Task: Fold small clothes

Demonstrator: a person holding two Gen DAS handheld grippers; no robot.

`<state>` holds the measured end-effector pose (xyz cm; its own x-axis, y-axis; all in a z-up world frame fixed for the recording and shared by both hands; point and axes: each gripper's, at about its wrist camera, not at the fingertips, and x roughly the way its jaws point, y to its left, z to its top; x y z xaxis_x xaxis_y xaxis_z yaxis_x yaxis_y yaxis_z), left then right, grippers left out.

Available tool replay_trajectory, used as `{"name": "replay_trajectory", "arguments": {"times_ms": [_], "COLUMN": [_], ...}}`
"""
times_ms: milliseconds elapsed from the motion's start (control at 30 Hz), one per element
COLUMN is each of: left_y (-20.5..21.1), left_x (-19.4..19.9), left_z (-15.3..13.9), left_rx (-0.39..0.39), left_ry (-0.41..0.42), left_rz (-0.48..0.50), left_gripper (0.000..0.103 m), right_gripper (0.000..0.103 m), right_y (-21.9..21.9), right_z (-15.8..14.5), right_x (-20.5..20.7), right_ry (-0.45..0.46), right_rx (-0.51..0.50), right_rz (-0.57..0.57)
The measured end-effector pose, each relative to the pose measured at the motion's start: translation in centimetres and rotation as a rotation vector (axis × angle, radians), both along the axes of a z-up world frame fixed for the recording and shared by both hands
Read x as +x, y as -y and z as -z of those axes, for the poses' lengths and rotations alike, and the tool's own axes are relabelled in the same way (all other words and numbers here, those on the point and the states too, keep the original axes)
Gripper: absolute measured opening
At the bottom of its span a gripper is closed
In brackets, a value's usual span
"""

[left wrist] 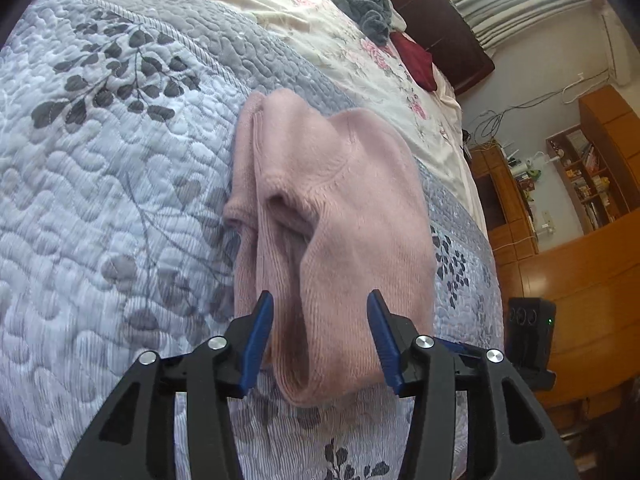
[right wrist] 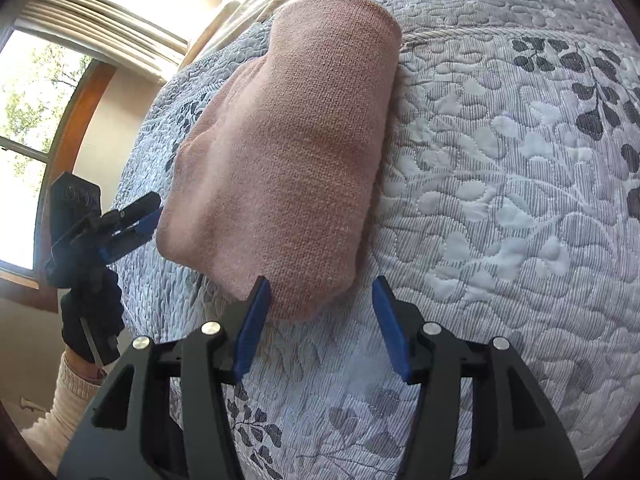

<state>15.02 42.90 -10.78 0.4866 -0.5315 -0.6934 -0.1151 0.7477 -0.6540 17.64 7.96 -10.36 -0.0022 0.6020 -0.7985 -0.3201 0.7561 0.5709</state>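
A folded pink knit garment (left wrist: pixel 332 208) lies on the quilted grey-and-white bedspread (left wrist: pixel 100 184). My left gripper (left wrist: pixel 320 300) is open, its blue pads either side of the garment's near end, with nothing pinched. In the right wrist view the same pink garment (right wrist: pixel 288 148) is a compact folded bundle. My right gripper (right wrist: pixel 322 284) is open just off its near corner, the left pad (right wrist: pixel 256 308) at the fabric edge. The left gripper (right wrist: pixel 140 216) also shows at the bundle's left side, held by a gloved hand (right wrist: pixel 92 320).
Dark red (left wrist: pixel 416 60) and grey-blue clothes (left wrist: pixel 368 4) lie on the floral sheet near the wooden headboard (left wrist: pixel 436 12). Wooden shelves (left wrist: pixel 588 176) and cabinets stand beyond the bed's right edge. A window (right wrist: pixel 28 128) with curtains is at the left of the right wrist view.
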Motion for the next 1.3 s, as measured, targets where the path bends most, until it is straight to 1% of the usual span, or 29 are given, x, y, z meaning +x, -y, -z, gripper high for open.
{"name": "replay_trajectory", "arguments": {"times_ms": [67,100,133,167,200,233,267,300,433,500,567,600,667,733,767,867,900,933,967,1000,1033,1100,1200,1300], "left_y": [0.8,1.0,1.1,1.1,1.0,1.0,1.0,0.9,-0.5,-0.9,-0.8,-0.6,-0.6,-0.8,-0.7,-0.2,-0.2,-0.3,-0.5,-0.8,-1.2,-1.9,-2.5,-2.7], "left_x": [-0.4,-0.3,-0.2,0.0,0.2,0.3,0.5,0.5,-0.2,-0.5,-0.4,-0.4,-0.5,-0.5,-0.5,-0.4,-0.4,-0.3,-0.1,0.0,0.4,1.4,3.5,4.9], "left_z": [1.0,1.5,1.9,2.3,2.6,2.8,2.7,2.4,0.0,-0.1,1.3,2.3,4.0,4.7,4.6,3.4,2.9,2.2,1.5,0.8,0.2,-0.2,0.6,1.6], "left_rx": [-0.022,-0.016,-0.009,-0.024,-0.059,-0.078,-0.078,-0.071,-0.081,-0.055,-0.007,-0.002,-0.025,-0.051,-0.048,-0.015,-0.012,-0.006,0.011,0.034,0.048,0.041,0.015,0.021], "left_ry": [-0.021,-0.033,-0.043,-0.050,-0.064,-0.073,-0.074,-0.067,0.009,0.011,-0.027,-0.053,-0.070,-0.070,-0.067,-0.063,-0.062,-0.055,-0.039,-0.020,-0.001,0.006,-0.037,-0.062], "left_rz": [0.010,0.009,0.004,0.004,0.009,0.001,-0.002,0.003,-0.002,0.006,0.017,0.021,0.015,0.001,-0.002,0.015,0.016,0.010,-0.004,-0.021,-0.034,-0.048,-0.057,-0.064], "left_gripper": [0.047,0.043,0.035,0.014,0.007,0.007,0.007,0.007,0.006,0.006,0.006,0.007,0.007,0.007,0.007,0.012,0.019,0.024,0.039,0.049,0.050,0.053,0.056,0.056], "right_gripper": [0.055,0.056,0.056,0.056,0.050,0.044,0.036,0.025,0.020,0.014,0.011,0.010,0.010,0.010,0.010,0.012,0.017,0.019,0.020,0.026,0.030,0.044,0.051,0.052], "right_y": [0.0,0.0,0.0,-0.3,-0.4,-0.6,-0.9,-1.0,-1.8,-2.2,-2.7,-2.9,-2.8,-2.6,-2.5,-2.4,-2.0,-1.7,-1.6,-1.4,-0.8,-0.6,-0.3,0.1], "right_z": [0.7,1.0,1.4,1.7,1.9,2.0,1.9,1.5,-0.9,-0.9,0.0,0.6,2.0,2.6,2.6,2.0,1.6,1.1,0.6,0.2,-0.2,-0.9,-1.4,-1.3], "right_x": [0.2,0.3,0.5,0.8,0.9,1.0,1.1,1.0,0.6,0.3,0.0,-0.1,-0.3,-0.2,-0.2,-0.1,-0.1,0.0,0.2,0.4,0.6,1.3,2.5,3.8], "right_ry": [-0.041,-0.064,-0.087,-0.105,-0.117,-0.123,-0.119,-0.106,-0.039,-0.033,-0.040,-0.042,-0.061,-0.072,-0.074,-0.061,-0.053,-0.039,-0.022,-0.009,0.000,0.017,0.025,0.007], "right_rx": [0.035,0.054,0.067,0.075,0.082,0.083,0.077,0.077,0.074,0.043,0.000,-0.027,-0.043,-0.037,-0.031,-0.036,-0.035,-0.040,-0.041,-0.030,-0.012,0.005,0.017,0.059], "right_rz": [0.023,0.034,0.045,0.048,0.044,0.040,0.036,0.026,-0.009,-0.028,-0.041,-0.044,-0.035,-0.025,-0.024,-0.038,-0.043,-0.045,-0.043,-0.042,-0.039,-0.028,-0.006,0.011]}}
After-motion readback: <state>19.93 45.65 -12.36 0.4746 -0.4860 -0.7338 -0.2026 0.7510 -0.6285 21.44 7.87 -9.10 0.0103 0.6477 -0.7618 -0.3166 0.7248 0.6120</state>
